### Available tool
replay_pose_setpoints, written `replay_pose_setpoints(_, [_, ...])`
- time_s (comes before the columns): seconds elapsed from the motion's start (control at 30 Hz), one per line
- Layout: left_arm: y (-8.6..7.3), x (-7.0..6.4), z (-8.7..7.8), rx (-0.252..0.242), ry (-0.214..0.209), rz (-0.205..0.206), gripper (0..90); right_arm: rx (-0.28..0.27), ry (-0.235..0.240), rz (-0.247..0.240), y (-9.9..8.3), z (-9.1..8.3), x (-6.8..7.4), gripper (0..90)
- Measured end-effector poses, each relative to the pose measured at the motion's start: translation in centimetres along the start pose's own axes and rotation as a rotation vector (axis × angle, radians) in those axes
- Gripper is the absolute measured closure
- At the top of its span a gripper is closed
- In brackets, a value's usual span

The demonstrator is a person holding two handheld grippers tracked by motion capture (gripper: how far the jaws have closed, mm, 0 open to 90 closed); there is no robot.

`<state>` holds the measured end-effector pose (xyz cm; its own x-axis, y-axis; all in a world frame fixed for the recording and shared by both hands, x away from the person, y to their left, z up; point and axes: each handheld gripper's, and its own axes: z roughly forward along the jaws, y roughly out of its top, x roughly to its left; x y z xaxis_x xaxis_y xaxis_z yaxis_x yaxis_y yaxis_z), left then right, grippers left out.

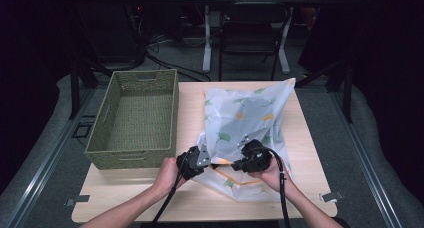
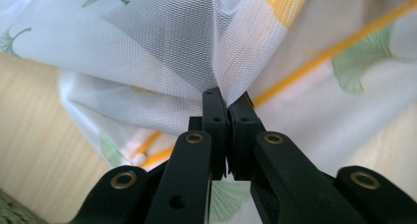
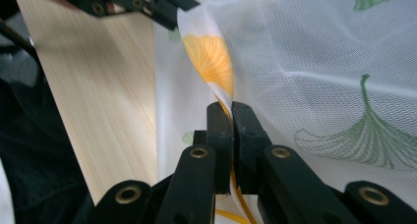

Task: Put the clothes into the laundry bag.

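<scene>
A white mesh bag (image 1: 245,119) printed with green and yellow leaves lies on the right half of the wooden table (image 1: 305,148). Its near end is lifted off the table between both grippers. My left gripper (image 1: 204,158) is shut on a fold of the mesh bag (image 2: 196,52), with the jaws pressed together on the cloth. My right gripper (image 1: 239,160) is shut on the bag's yellow-trimmed edge (image 3: 216,62). In the right gripper view the left gripper (image 3: 169,8) holds the same edge at the top left. The two grippers sit close together over the table's near middle.
A green woven basket (image 1: 172,113) stands empty on the left of the table, its near right corner close to my left hand. The table's near edge (image 1: 200,215) runs just below my forearms. A chair (image 1: 250,38) and desk legs stand beyond the far edge.
</scene>
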<state>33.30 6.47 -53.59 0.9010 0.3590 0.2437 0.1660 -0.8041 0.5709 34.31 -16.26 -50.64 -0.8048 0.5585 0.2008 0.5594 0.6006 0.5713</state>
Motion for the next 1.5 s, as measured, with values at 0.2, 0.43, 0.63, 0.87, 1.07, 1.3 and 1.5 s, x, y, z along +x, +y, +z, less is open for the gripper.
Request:
replay_pose_setpoints(0.2, [-0.6,-0.3,0.5,0.038,-0.067,-0.006,87.8,0.053,0.015,-0.027,-0.6,1.1,0.1,87.1])
replay_pose_setpoints(0.43, [-0.7,-0.8,1.4,0.071,-0.084,-0.015,82.2,0.122,0.006,-0.035,-1.3,2.6,-0.6,87.1])
replay_pose_setpoints(0.63, [-0.6,-0.5,1.9,0.082,-0.108,-0.033,72.1,0.178,0.005,-0.031,-1.7,3.7,-1.0,86.0])
replay_pose_setpoints(0.87, [-0.7,0.1,1.5,0.076,-0.169,-0.083,54.8,0.219,0.003,-0.043,-1.7,4.0,-1.2,76.4])
replay_pose_setpoints(1.07, [-0.8,0.7,0.2,0.044,-0.158,-0.136,34.8,0.149,0.028,-0.054,-1.2,1.8,-1.4,54.6])
replay_pose_setpoints(1.3, [-0.2,1.8,-1.6,-0.006,-0.138,-0.183,18.5,0.093,0.011,-0.051,-0.6,0.2,-1.5,25.5])
replay_pose_setpoints(1.5, [0.3,2.5,-4.7,-0.079,-0.115,-0.204,14.6,0.015,-0.031,-0.081,0.0,-1.6,-0.8,10.5])
